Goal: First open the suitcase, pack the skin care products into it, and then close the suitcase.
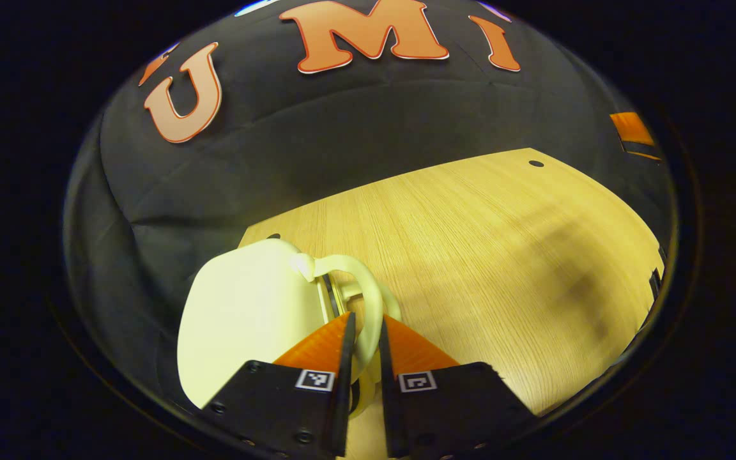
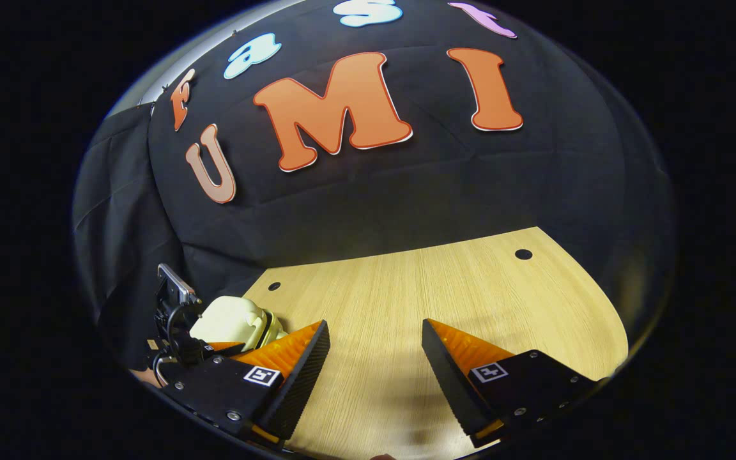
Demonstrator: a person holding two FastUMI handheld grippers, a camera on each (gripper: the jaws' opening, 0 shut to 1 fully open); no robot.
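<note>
Your left gripper (image 1: 366,338) has its fingers pinching the pale loop handle (image 1: 368,300) of the small cream suitcase (image 1: 246,319), which sits at the near left corner of the desk (image 1: 502,255), close to the black cloth wall. That grip makes sense as a way to get hold of the case at all: the shell is smooth and rounded, and the handle is the one part thin enough for the fingers to close around. Whether you are steadying, lifting or turning the case by it cannot be told from here, and the lid looks closed, with a dark seam just behind the handle. Your right gripper (image 2: 374,358) hangs over bare wood to the right of the suitcase, fingers spread wide and holding nothing, probably waiting to work the lid while the left keeps the case from sliding. In the right gripper view the suitcase (image 2: 230,322) shows just past the left finger, with the other gripper's dark body beside it. Around the suitcase the desk carries a few small dark holes (image 2: 523,253) and soft shadows. No skin care products appear near the case, so opening seems to be the step in hand.
</note>
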